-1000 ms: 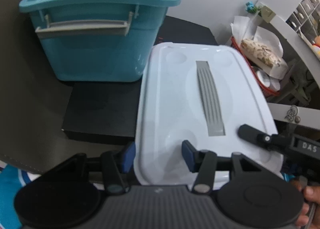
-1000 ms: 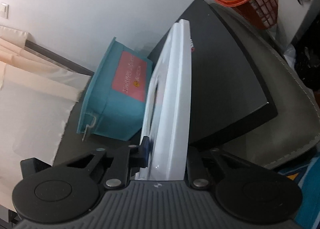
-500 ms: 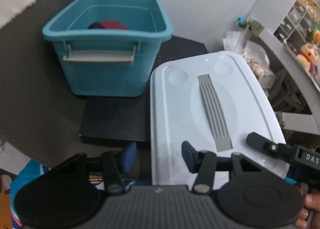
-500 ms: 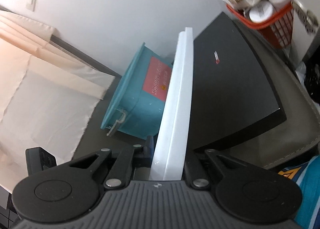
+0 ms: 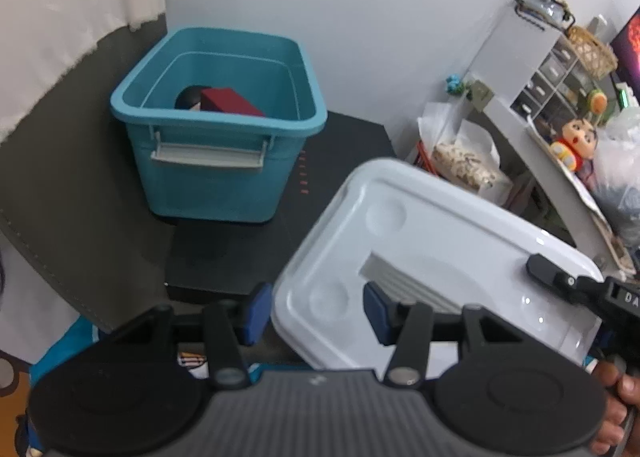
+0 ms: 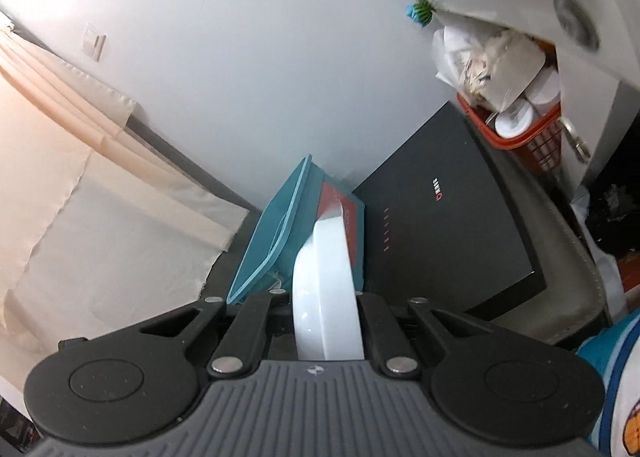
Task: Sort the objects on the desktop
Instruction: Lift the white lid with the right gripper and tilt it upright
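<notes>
The lid [image 5: 460, 241] is white plastic with a glossy, smooth surface that carries small highlights; its inset handle strip [image 5: 404, 283] is grey, matt and ribbed. The bin [image 5: 224, 161] is teal plastic with a smooth, semi-matt finish, and its hinged grip [image 5: 208, 155] is pale grey plastic. A red label [image 6: 348, 213] on the bin wall looks like paper or film. The desk pad [image 6: 452, 225] is black and matt. The left gripper [image 5: 316, 311] has black matt plastic arms, blue pads [image 5: 256, 311] and bright metal pivot pins. The right gripper [image 6: 326, 331] shows a grey ribbed housing. The curtain [image 6: 60, 185] is cream cloth.
</notes>
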The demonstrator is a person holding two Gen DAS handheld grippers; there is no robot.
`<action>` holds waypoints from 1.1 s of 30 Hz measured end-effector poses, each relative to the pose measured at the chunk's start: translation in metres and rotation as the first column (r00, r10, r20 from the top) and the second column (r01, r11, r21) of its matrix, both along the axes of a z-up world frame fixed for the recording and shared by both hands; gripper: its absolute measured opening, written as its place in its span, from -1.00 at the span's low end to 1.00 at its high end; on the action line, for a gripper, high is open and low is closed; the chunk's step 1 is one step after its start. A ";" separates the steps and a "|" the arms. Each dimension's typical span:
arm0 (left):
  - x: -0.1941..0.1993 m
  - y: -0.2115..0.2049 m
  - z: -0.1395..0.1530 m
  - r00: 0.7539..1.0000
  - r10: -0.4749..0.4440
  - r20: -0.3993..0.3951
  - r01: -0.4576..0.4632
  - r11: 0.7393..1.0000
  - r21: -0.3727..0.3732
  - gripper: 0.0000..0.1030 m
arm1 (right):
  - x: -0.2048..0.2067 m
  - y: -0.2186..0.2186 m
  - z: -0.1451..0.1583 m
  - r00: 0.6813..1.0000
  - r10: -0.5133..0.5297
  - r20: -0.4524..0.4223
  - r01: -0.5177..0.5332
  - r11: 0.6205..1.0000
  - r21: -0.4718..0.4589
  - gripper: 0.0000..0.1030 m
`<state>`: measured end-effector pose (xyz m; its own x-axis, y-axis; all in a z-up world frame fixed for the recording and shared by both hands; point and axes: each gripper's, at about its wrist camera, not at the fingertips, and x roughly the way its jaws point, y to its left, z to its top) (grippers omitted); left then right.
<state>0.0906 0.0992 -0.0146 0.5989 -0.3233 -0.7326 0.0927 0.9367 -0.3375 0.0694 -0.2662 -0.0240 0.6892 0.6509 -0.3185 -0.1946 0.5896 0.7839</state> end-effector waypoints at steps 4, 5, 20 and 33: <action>-0.002 0.007 0.005 1.000 0.004 0.010 -0.004 1.000 -0.014 0.04 | -0.005 0.002 0.013 1.000 0.000 0.011 0.000 1.000 -0.017 -0.87; -0.003 0.008 0.006 1.000 0.003 0.013 -0.002 1.000 -0.017 0.04 | -0.004 0.004 0.016 1.000 -0.005 0.015 0.005 1.000 -0.018 -0.87; -0.011 0.031 0.045 0.994 -0.011 0.107 0.011 1.000 0.000 0.04 | 0.017 -0.006 0.082 0.984 -0.157 0.087 0.146 0.982 0.121 -0.87; -0.021 0.042 0.048 0.994 -0.025 0.110 0.025 1.000 -0.005 0.04 | 0.060 0.042 0.065 0.977 -0.211 -0.021 0.207 0.931 0.300 -0.86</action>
